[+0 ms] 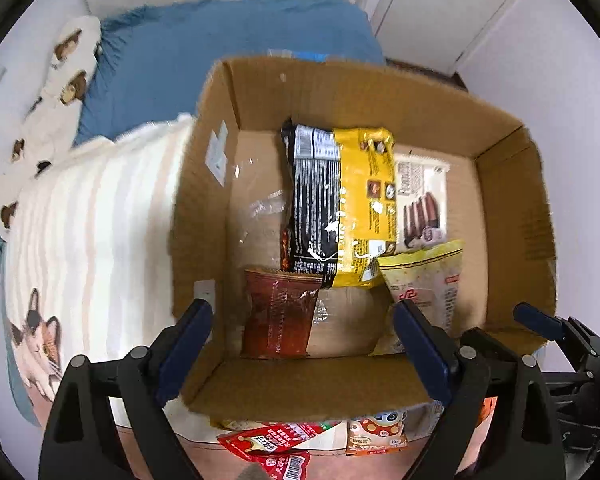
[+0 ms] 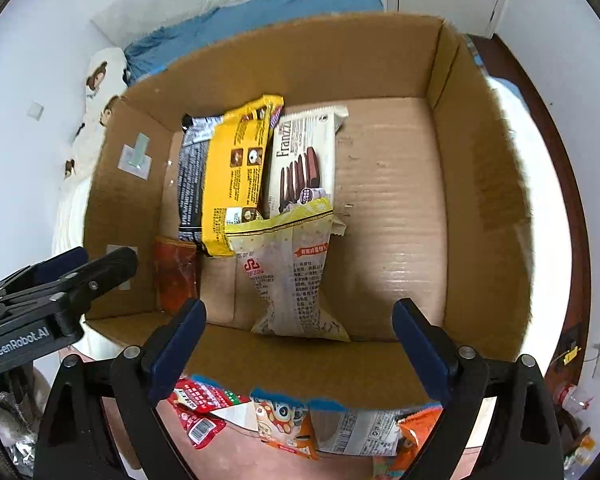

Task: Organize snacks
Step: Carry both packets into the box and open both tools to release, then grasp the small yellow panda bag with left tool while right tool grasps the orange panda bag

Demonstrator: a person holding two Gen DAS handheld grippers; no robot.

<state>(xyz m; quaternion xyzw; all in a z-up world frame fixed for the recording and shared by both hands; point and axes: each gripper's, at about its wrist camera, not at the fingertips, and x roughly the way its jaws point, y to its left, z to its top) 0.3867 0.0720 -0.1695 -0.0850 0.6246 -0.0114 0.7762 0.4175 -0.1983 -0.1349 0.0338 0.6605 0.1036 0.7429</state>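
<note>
An open cardboard box (image 1: 340,92) (image 2: 484,200) holds several snack packs: a black pack (image 1: 314,200) (image 2: 190,176), a yellow pack (image 1: 366,204) (image 2: 236,172), a white wafer pack (image 1: 422,196) (image 2: 304,160), a pale yellow-edged bag (image 1: 432,280) (image 2: 292,272) and a dark red pack (image 1: 282,316) (image 2: 176,276). My left gripper (image 1: 304,344) is open and empty above the box's near wall. My right gripper (image 2: 300,344) is open and empty above the near wall too, with the left gripper at its left (image 2: 60,280).
Loose snack packets lie in front of the box: red ones (image 1: 272,448) (image 2: 200,408) and orange cartoon ones (image 1: 376,436) (image 2: 288,424). A striped cat-print blanket (image 1: 80,232) and blue bedding (image 1: 172,60) lie left of and behind the box.
</note>
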